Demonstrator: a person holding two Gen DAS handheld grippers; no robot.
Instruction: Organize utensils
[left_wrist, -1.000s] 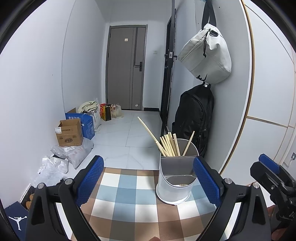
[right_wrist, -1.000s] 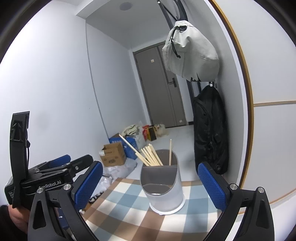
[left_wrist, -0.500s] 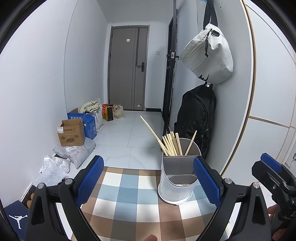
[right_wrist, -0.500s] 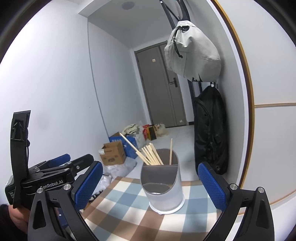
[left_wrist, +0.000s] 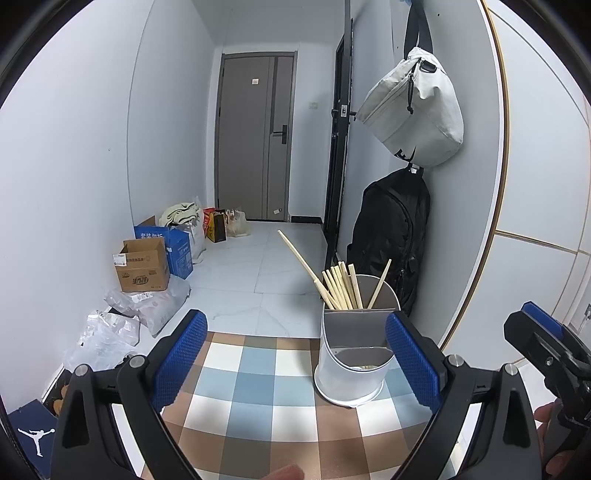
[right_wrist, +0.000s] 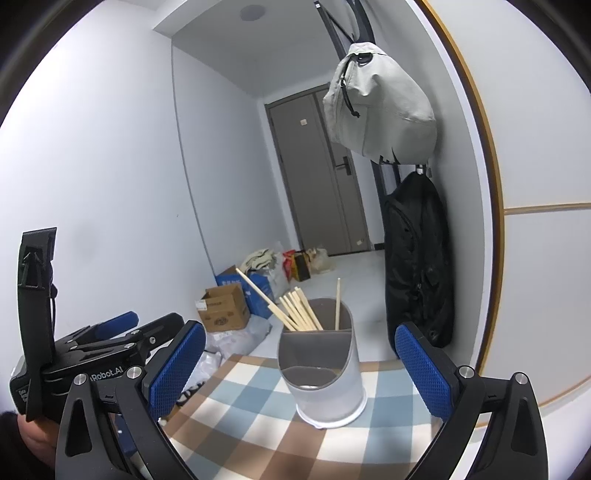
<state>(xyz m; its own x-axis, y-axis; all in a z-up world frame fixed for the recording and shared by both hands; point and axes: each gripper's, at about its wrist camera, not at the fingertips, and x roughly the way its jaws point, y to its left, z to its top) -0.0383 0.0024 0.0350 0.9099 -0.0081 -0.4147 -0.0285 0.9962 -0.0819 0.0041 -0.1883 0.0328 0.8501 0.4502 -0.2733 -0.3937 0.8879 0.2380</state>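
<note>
Upright on checked blue-and-brown tablecloth: white cylindrical divided utensil holder, wooden chopsticks leaning in rear compartment. Just ahead of left gripper, nearer its right finger; centred before right gripper. Both spread wide, empty.

White walls, grey door

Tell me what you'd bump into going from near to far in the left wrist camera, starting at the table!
Checked blue, brown and white tablecloth → white plastic utensil holder with wooden chopsticks → black backpack against the wall → grey door at the hallway's end.
</note>
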